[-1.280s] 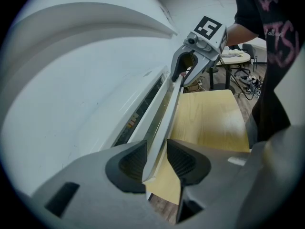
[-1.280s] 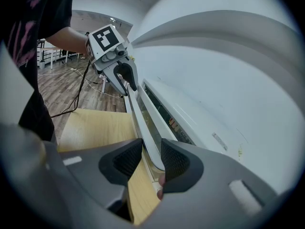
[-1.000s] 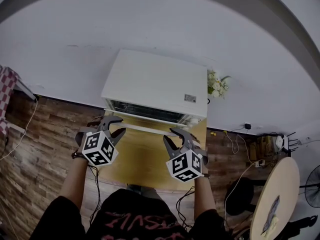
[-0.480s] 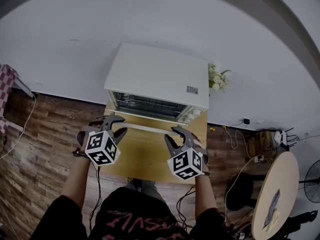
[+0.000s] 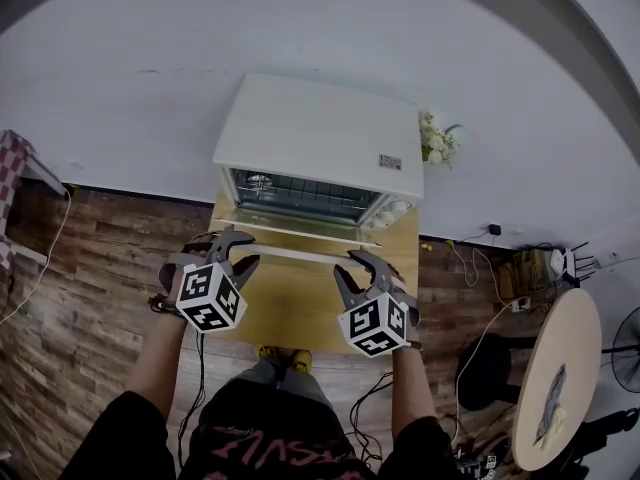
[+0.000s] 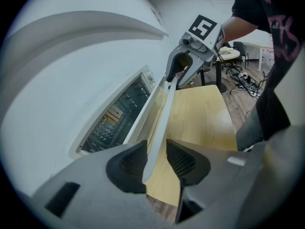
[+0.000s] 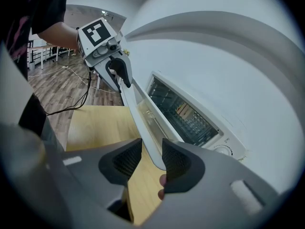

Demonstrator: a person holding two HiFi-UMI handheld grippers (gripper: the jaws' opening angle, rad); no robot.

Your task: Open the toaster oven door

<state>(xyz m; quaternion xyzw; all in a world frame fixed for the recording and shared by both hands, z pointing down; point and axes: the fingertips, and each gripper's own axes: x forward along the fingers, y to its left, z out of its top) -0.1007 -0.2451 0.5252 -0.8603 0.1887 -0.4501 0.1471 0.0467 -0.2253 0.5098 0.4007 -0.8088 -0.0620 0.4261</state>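
The left gripper [image 5: 234,245] has its fingers clenched on the left end of the handle [image 5: 295,255], a white bar running across the front of the toaster oven door [image 5: 300,230]. The door hangs partly open, tilted out from the white toaster oven [image 5: 320,133], which sits at the back of the wooden surface [image 5: 290,313]. The right gripper [image 5: 360,265] grasps the handle's right end in its fingers. White flowers [image 5: 437,148] stand just beside the oven's right side.
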